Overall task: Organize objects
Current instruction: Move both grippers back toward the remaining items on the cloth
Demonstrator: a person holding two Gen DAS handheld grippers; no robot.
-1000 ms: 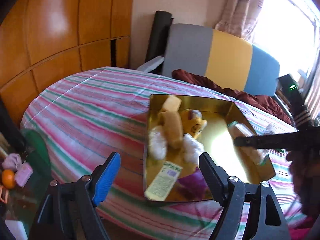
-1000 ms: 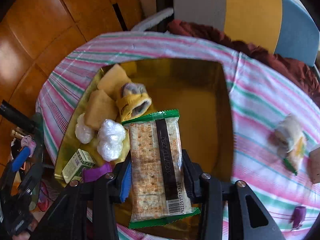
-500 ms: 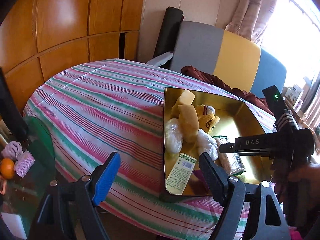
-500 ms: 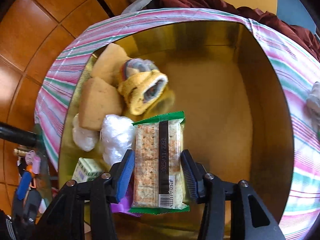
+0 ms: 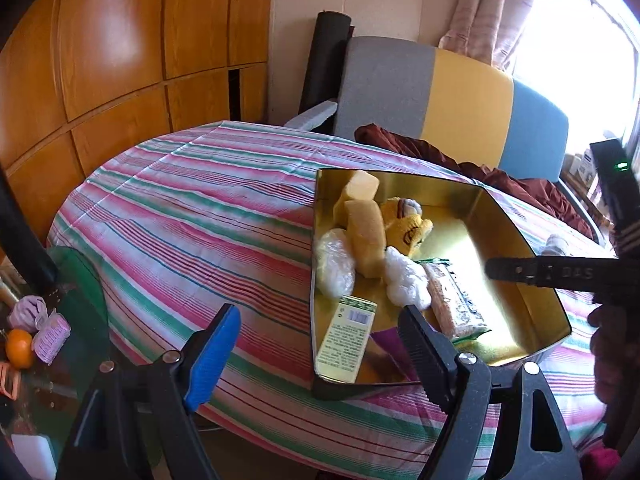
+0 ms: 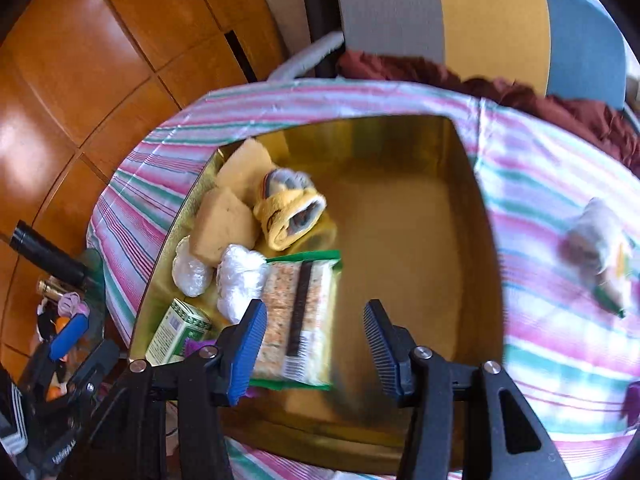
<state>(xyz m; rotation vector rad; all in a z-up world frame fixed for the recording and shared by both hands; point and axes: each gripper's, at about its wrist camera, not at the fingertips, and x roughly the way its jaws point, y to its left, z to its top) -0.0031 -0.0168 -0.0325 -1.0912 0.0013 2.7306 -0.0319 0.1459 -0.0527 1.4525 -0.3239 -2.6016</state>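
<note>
Gold metal tin (image 6: pixel 476 216) sits on the striped tabletop (image 5: pixel 192 208), its open top facing up. Contents crowd the left side of the tin: two tan sponge blocks (image 6: pixel 224 220), a rolled yellow cloth (image 6: pixel 292 212), two white plastic-wrapped bundles (image 6: pixel 240 280), a small green-and-cream box (image 6: pixel 176 330) at the near left corner, and a scrap of purple just beside it.

Cracker packet (image 6: pixel 298 316), green-edged with a dark strip down its middle, lies flat on the tin floor, touching the right-hand white bundle. Right half of the tin floor is bare gold.

Right claw (image 6: pixel 316 344) hangs above the near part of the tin. Its jaws have just been opening; the packet lies below them, no longer pinched, with the left blue pad overlapping the packet's left edge in view and the right pad well clear of it. Whether the left pad touches the wrapper I cannot tell.

Left claw (image 5: pixel 316 344) hovers over the near edge of the tabletop, jaws spread wide, nothing between them.

On the cloth to the right of the tin: a pale wrapped item (image 6: pixel 600 256), blurred, and a small purple piece (image 6: pixel 632 400) nearer.

Far side: a chair back (image 5: pixel 440 92) in grey, yellow and blue panels, with dark red fabric (image 5: pixel 420 152) bunched on it.
</note>
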